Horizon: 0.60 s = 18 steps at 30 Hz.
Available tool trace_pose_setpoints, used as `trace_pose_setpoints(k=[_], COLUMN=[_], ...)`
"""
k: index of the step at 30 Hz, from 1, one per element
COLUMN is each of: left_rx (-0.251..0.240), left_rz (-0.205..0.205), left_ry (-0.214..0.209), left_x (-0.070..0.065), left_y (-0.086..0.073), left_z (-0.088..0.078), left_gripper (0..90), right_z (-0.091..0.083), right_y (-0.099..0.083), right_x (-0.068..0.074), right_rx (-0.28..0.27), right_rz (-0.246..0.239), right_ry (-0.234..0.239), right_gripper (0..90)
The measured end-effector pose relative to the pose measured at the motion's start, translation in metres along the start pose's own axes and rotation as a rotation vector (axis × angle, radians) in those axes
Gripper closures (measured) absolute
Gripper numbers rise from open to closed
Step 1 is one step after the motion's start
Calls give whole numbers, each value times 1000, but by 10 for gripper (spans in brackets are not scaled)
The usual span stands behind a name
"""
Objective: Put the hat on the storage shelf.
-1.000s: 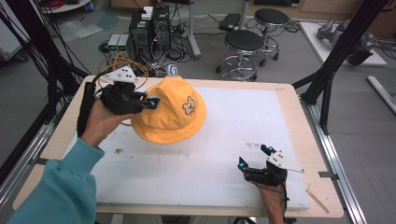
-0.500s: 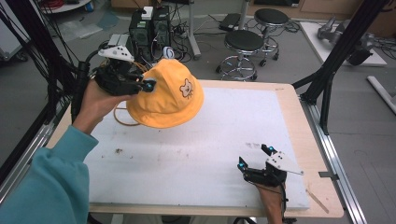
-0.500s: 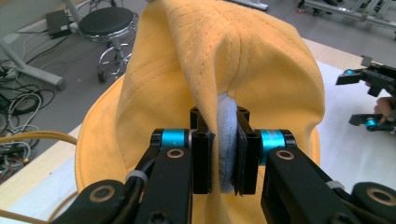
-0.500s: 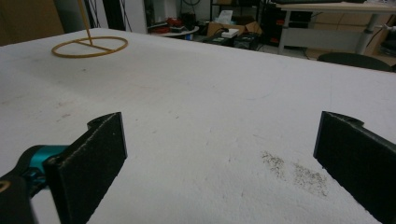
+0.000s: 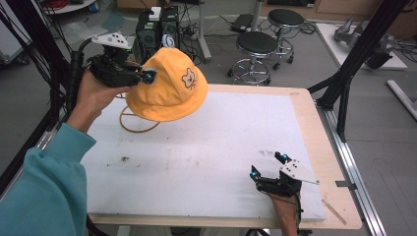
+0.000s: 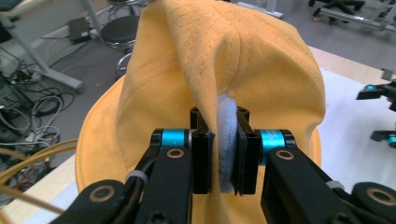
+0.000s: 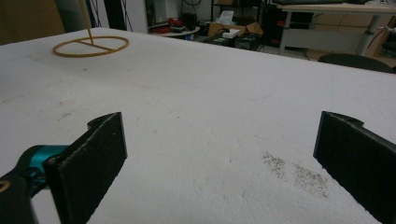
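tool point(image 7: 219, 163): jaws wide apart | white table point(image 7: 196, 93) | yellow ring stand point(image 7: 91, 46) far left

Two round stools point(image 5: 268, 49) on floor beyond white table point(image 5: 206, 162); computer tower point(image 5: 157, 29) and cables beside them.

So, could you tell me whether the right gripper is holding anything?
No, the right gripper has its jaws wide apart over the bare white table.

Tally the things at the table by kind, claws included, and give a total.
Yellow hat: 1
Yellow wire stand: 1
Claws: 2, the left claw shut on the hat's rim, the right claw open over the white table
Total: 4
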<state>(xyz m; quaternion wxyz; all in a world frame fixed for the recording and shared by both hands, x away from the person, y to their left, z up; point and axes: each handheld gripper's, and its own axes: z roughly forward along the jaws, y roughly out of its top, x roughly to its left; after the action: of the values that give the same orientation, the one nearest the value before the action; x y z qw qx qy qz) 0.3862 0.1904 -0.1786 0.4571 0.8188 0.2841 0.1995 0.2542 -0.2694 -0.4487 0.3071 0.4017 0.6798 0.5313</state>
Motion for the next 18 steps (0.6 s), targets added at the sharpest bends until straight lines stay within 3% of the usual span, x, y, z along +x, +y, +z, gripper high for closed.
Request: trace_pose_setpoints(k=[8,18], left_rx=[-15,-10], left_rz=[-6,-10], left_ry=[33,56], left_x=[12,25], left_y=[5,11], left_z=[-13,-7], left_gripper=[801,801], right_z=[0,0], right_y=[0,0], right_x=[1,1], right_rx=[2,1], right_rz=[3,-2], right_ry=[0,-2], right_gripper=[14,14])
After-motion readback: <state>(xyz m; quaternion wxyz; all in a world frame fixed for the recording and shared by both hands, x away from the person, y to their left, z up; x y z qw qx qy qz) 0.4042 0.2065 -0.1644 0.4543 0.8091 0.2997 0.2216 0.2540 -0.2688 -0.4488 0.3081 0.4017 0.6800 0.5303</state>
